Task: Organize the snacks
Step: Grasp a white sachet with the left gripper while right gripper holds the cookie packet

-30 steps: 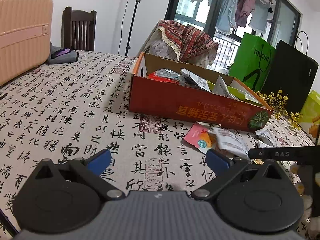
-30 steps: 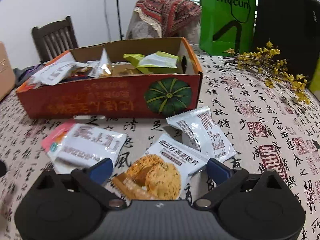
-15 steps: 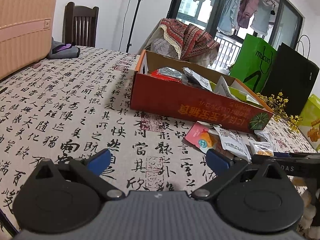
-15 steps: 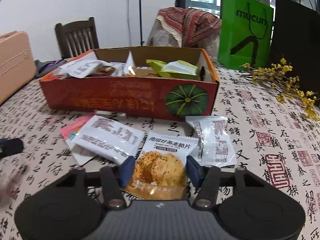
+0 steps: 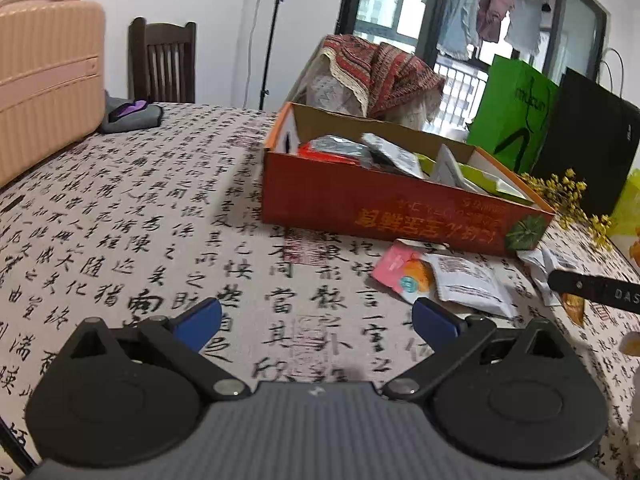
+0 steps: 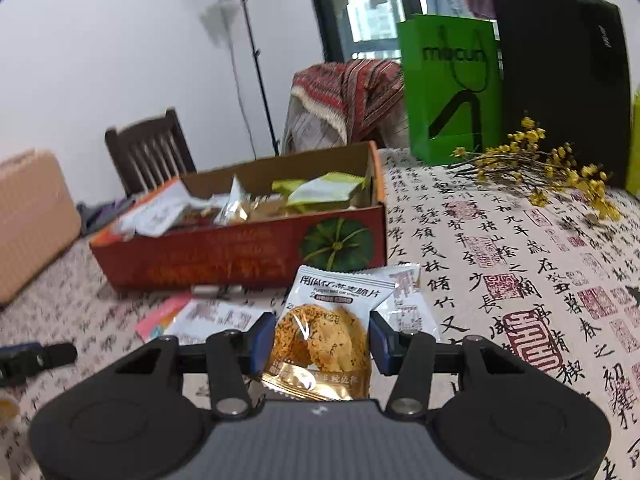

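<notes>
My right gripper (image 6: 322, 340) is shut on a white and gold cracker packet (image 6: 326, 328) and holds it above the table, in front of the orange snack box (image 6: 224, 260). The box holds several packets and also shows in the left wrist view (image 5: 384, 208). On the table by the box lie a white packet (image 5: 468, 286), a pink packet (image 5: 400, 270) and another white packet (image 6: 408, 312). My left gripper (image 5: 316, 320) is open and empty, low over the tablecloth, left of these packets.
A calligraphy tablecloth (image 5: 120, 220) covers the table. A peach suitcase (image 5: 44, 76) stands at the left. A green bag (image 6: 448, 88), a black bag (image 6: 560, 80) and yellow flowers (image 6: 552, 168) sit at the back right. A chair (image 5: 164, 60) stands behind.
My right gripper closed on the cracker packet and lifted it off the table. The left gripper stayed open and barely moved.
</notes>
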`<state>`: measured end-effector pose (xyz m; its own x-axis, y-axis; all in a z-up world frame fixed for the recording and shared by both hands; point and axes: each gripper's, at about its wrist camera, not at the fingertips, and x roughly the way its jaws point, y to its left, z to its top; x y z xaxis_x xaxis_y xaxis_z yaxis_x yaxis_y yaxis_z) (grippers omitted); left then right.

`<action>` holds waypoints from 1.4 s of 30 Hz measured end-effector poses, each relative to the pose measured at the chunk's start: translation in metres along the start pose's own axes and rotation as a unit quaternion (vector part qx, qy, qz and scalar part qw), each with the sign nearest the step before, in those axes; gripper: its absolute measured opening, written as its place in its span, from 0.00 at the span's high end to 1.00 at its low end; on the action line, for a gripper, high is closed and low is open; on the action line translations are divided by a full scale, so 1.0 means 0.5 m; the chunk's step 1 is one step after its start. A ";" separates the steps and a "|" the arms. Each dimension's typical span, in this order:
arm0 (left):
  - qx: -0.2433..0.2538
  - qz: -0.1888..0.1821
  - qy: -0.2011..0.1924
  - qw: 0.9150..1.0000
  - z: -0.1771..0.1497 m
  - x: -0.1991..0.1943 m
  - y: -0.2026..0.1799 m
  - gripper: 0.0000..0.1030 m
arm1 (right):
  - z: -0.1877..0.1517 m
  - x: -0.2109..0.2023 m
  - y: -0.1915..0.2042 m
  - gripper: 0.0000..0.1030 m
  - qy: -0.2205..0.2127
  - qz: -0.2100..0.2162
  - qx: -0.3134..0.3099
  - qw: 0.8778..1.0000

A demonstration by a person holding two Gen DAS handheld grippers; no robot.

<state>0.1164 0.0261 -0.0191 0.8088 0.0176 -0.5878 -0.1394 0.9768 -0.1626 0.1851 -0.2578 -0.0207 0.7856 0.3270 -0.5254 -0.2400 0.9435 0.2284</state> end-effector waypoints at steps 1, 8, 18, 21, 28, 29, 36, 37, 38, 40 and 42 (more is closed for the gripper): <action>0.002 -0.001 0.005 1.000 0.006 0.000 -0.008 0.00 | -0.001 0.000 -0.006 0.53 -0.003 0.000 0.006 1.000; 0.040 -0.012 0.021 0.999 0.043 0.015 -0.105 0.00 | -0.002 -0.010 -0.031 0.53 -0.024 -0.005 0.029 0.999; 0.063 -0.012 0.088 0.994 0.076 0.131 -0.235 0.00 | 0.000 -0.021 -0.081 0.53 -0.040 -0.015 0.099 0.994; 0.068 0.006 0.097 0.993 0.074 0.164 -0.258 0.00 | 0.000 -0.021 -0.096 0.53 -0.044 -0.020 0.118 0.992; 0.077 0.041 0.106 0.990 0.053 0.205 -0.283 0.00 | -0.001 -0.023 -0.100 0.53 -0.050 -0.017 0.124 0.991; 0.078 0.040 0.105 0.991 0.052 0.205 -0.285 0.00 | -0.001 -0.024 -0.100 0.53 -0.050 -0.016 0.124 0.991; 0.085 0.044 0.103 0.990 0.046 0.203 -0.300 0.00 | -0.002 -0.023 -0.100 0.53 -0.047 -0.016 0.127 0.991; 0.091 0.050 0.103 0.989 0.044 0.205 -0.303 0.00 | -0.002 -0.023 -0.102 0.53 -0.047 -0.016 0.127 0.991; 0.098 0.056 0.101 0.988 0.040 0.206 -0.307 0.00 | -0.002 -0.022 -0.102 0.53 -0.047 -0.016 0.127 0.991; 0.096 0.057 0.095 0.989 0.036 0.206 -0.307 0.00 | -0.002 -0.021 -0.103 0.53 -0.045 -0.015 0.128 0.991; 0.096 0.055 0.095 0.989 0.036 0.203 -0.303 0.01 | -0.002 -0.020 -0.103 0.53 -0.045 -0.016 0.128 0.991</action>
<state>0.2300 -0.1164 -0.0401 0.6702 0.1044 -0.7348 -0.0949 0.9940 0.0547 0.1887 -0.3095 -0.0280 0.8403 0.2810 -0.4635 -0.0713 0.9050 0.4194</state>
